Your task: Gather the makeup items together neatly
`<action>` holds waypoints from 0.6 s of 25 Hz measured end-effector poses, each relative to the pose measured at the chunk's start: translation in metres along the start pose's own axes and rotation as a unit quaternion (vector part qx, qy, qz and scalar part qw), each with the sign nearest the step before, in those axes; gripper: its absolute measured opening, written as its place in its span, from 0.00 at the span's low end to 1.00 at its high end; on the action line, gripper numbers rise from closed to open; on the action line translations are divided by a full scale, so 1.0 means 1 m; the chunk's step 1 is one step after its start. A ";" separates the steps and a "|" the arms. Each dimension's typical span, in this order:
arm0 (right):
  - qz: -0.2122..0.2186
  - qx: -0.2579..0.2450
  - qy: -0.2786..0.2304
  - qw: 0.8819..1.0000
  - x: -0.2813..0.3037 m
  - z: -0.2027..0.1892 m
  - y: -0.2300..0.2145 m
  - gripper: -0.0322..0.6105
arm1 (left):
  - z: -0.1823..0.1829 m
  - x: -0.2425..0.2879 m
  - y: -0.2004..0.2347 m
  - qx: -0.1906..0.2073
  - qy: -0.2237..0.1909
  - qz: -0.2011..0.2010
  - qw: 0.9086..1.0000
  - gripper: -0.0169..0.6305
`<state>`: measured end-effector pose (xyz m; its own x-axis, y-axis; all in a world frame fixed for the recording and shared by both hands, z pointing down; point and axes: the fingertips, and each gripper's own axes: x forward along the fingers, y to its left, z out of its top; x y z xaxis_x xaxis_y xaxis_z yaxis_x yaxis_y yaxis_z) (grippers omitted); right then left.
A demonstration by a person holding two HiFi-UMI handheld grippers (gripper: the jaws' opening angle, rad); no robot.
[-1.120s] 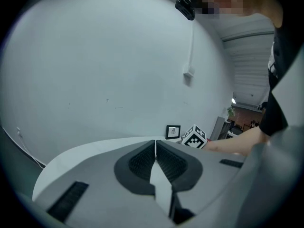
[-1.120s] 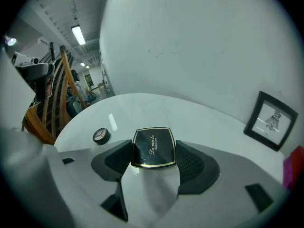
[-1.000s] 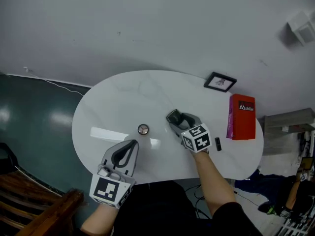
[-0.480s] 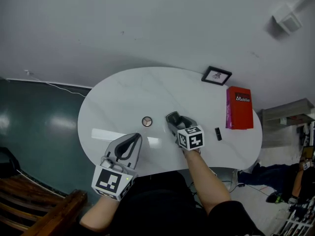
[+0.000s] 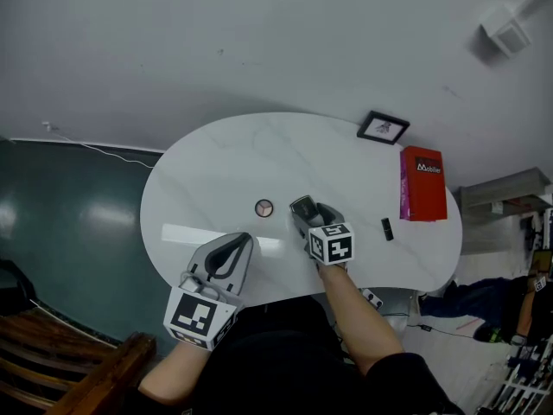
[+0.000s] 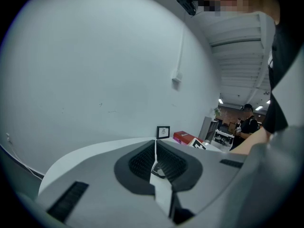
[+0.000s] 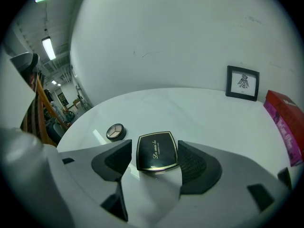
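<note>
On the white oval table (image 5: 216, 171) lies a small round compact (image 5: 263, 207), also seen in the right gripper view (image 7: 115, 131). My right gripper (image 5: 303, 207) is shut on a black square compact (image 7: 156, 151) with gold script, held just right of the round one and low over the table. A small black stick-shaped item (image 5: 387, 229) lies further right. My left gripper (image 5: 243, 239) hovers shut and empty over the table's near edge; its jaws (image 6: 154, 152) meet with nothing between them.
A red box (image 5: 422, 182) lies at the table's right end, with a small framed picture (image 5: 384, 128) behind it. Dark green floor (image 5: 60, 223) lies to the left, and a wooden chair (image 5: 78, 370) stands at lower left. A person stands far off in the left gripper view.
My right gripper has carried the black compact leftwards, closer to the round compact. The left gripper has drifted slightly forward and stays shut.
</note>
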<state>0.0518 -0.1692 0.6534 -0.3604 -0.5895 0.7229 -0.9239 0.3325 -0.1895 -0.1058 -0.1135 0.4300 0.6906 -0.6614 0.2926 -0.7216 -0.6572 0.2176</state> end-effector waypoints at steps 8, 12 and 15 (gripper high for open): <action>0.035 -0.023 0.045 0.998 -0.004 -0.025 0.000 0.47 | -0.003 0.003 -0.003 -0.005 0.004 -0.008 1.000 0.06; 0.037 -0.026 0.047 0.998 -0.001 -0.025 0.006 0.47 | -0.003 0.005 -0.004 -0.009 0.005 -0.009 1.000 0.06; 0.028 -0.026 0.049 0.998 0.000 -0.024 0.009 0.47 | -0.001 0.007 -0.004 -0.007 0.003 -0.008 1.000 0.06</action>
<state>0.0462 -0.1482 0.6680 -0.3938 -0.4947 0.7748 -0.8942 0.4014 -0.1982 -0.0982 -0.1145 0.4321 0.7022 -0.6483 0.2943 -0.7107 -0.6632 0.2349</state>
